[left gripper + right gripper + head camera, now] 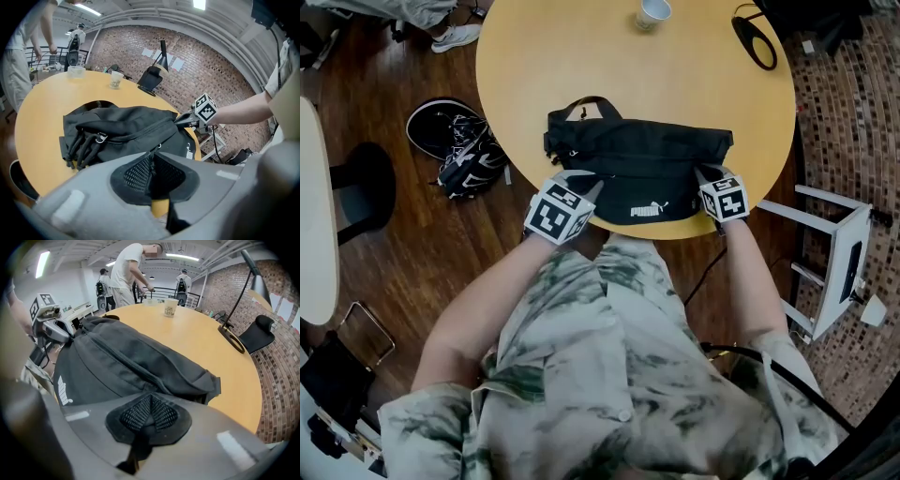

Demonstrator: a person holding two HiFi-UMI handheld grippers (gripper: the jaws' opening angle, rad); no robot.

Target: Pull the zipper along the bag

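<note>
A black bag (637, 159) lies across the near edge of the round yellow table (581, 56), logo side toward me. My left gripper (584, 187) is at the bag's front left. In the left gripper view its jaws (152, 168) are shut on the thin zipper pull (157, 148), which runs up between the mesh pads. My right gripper (706, 175) is at the bag's right end. There the right gripper (150, 411) is shut on the bag's end fabric (206, 385). The zipper line (117, 352) runs along the top of the bag toward the left gripper (70, 336).
A paper cup (653, 13) and a black lamp base (755, 42) stand at the table's far side. A white stool (839, 253) is on the floor to the right, and shoes with a dark bag (455, 145) to the left. People stand beyond the table (129, 273).
</note>
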